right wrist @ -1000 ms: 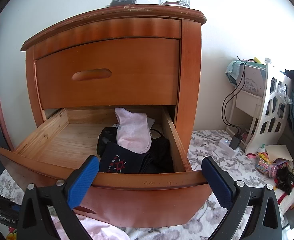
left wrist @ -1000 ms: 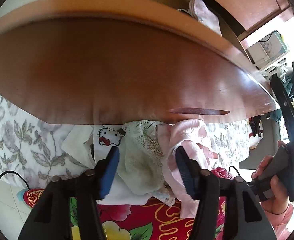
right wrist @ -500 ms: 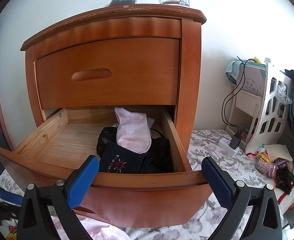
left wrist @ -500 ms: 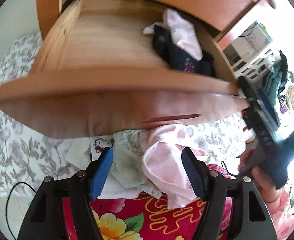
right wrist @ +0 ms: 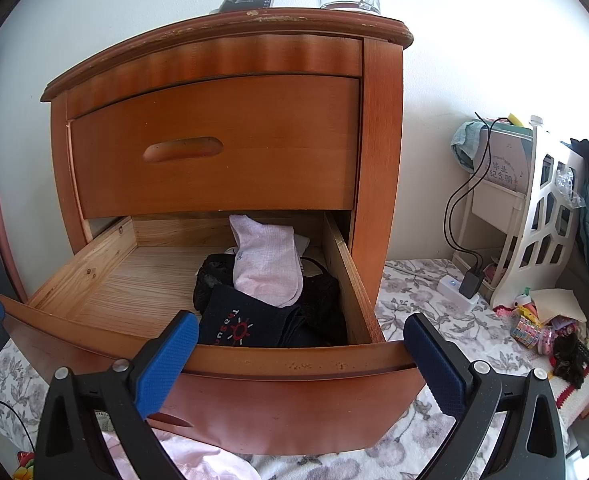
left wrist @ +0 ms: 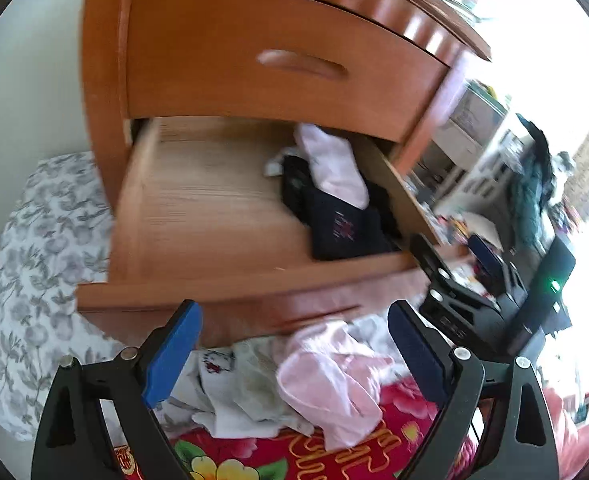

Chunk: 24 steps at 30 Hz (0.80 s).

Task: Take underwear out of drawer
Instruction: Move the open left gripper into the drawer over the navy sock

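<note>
The pink underwear [left wrist: 330, 384] lies crumpled on the floor below the open drawer [left wrist: 230, 284], beside white pieces. Your left gripper [left wrist: 290, 352] has just been opening; it is wide, with nothing pressed. Your right gripper [right wrist: 298, 356] is wide and empty. Inside the drawer are dark clothes [right wrist: 254, 328] and a pink sock [right wrist: 266, 268].
</note>
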Motion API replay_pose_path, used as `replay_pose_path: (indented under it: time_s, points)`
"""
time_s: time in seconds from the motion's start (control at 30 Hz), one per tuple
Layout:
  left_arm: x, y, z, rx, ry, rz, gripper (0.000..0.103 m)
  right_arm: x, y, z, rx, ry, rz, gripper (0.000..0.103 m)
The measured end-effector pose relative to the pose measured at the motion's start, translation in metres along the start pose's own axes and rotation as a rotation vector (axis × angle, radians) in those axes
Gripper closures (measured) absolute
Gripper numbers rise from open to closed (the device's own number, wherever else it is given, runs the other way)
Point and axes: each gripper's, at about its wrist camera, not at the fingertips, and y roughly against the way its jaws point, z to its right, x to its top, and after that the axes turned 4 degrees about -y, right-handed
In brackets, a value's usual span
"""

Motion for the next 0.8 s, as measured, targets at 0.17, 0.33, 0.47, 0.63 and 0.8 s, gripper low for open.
replay_pose_path:
  time_s: [0.17,0.33,0.47,0.63,0.8]
  points:
    - [0.004,0.0,-0.022,0.109,0.081,0.031,0.009,0.0,0.0,0.0,0.0,0.0,-0.001,0.0]
    - [0.011,0.005,-0.026,0.237,0.057,0.072,0.009,0.0,0.0,0.0,-0.001,-0.001,-0.005,0.0]
    - [0.018,0.003,-0.021,0.336,0.041,0.071,0.009,0.0,0.0,0.0,-0.003,-0.001,-0.012,0.0]
    - [0.033,-0.01,-0.012,0.498,-0.019,0.021,0.009,0.0,0.0,0.0,-0.004,-0.002,-0.014,0.0]
    - [0.044,-0.015,-0.007,0.452,-0.018,0.033,0.009,0.001,-0.001,0.0,-0.002,-0.001,-0.014,0.0]
